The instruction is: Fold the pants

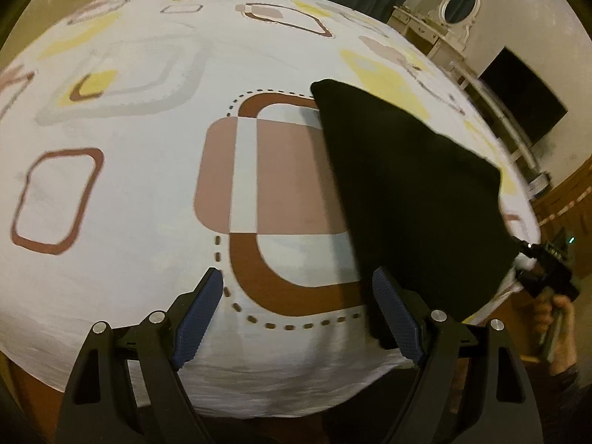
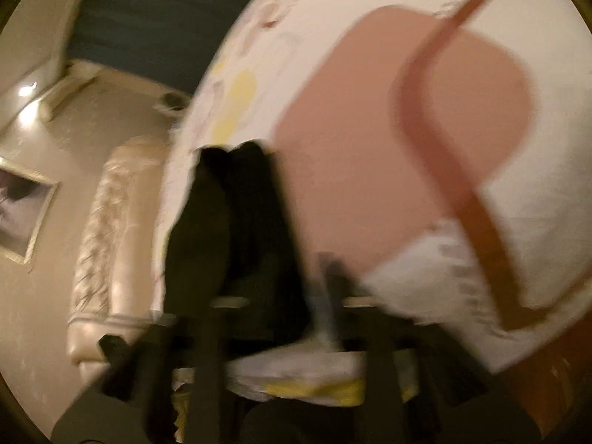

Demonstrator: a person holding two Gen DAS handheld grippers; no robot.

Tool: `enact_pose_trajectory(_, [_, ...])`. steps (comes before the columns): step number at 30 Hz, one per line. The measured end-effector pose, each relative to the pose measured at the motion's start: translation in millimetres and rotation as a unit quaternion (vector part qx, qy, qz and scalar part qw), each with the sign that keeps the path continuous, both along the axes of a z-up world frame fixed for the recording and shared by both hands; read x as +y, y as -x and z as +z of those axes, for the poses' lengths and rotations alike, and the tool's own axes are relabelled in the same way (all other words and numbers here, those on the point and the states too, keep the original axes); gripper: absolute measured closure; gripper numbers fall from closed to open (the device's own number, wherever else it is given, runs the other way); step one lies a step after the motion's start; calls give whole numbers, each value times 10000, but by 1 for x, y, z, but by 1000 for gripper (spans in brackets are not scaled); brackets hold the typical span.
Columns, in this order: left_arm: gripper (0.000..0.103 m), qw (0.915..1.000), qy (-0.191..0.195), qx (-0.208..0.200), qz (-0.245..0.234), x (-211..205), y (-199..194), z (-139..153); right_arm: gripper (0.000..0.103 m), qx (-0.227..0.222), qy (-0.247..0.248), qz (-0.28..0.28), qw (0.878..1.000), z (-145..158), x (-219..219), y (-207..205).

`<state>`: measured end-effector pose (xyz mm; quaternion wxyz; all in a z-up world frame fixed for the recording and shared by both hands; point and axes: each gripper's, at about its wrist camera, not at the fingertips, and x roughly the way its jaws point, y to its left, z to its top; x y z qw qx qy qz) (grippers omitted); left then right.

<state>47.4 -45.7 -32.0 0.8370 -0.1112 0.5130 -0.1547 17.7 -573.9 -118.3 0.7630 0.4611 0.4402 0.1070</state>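
The black pants lie folded on the bed, right of centre in the left wrist view, reaching the near edge. My left gripper is open and empty just above the bed's near edge, its right finger beside the pants' left side. My right gripper shows at the far right by the pants' right corner, held in a hand. The right wrist view is heavily blurred: the pants run away between dark fingers. Whether the right gripper is shut on the cloth is unclear.
The bed sheet is white with brown, pink and yellow squares. A white dresser with an oval mirror and a dark screen stand at the far right. A padded headboard and a framed picture are at the left.
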Motion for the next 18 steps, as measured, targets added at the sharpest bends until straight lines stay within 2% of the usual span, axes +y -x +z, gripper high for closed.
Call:
enact_pose_trajectory(3, [21, 9988, 460, 117, -100, 0, -2, 0, 33, -284, -199, -223, 9991, 13, -15, 10])
enact_pose_trajectory(6, [21, 9971, 695, 172, -271, -6, -2, -2, 27, -533, -447, -173, 9974, 19, -15, 8])
enact_pose_trajectory(10, [18, 9935, 1038, 302, -362, -13, -3, -8, 26, -387, -443, 142, 9982, 7, 5, -4])
enact_pose_trajectory(12, [18, 9895, 1329, 456, -337, -14, -6, -12, 26, -242, -376, 353, 9984, -2, 21, -12])
enact_pose_trajectory(18, [18, 9789, 1884, 728, -307, -19, -20, -25, 22, -316, -376, 577, 9971, -2, 43, -28])
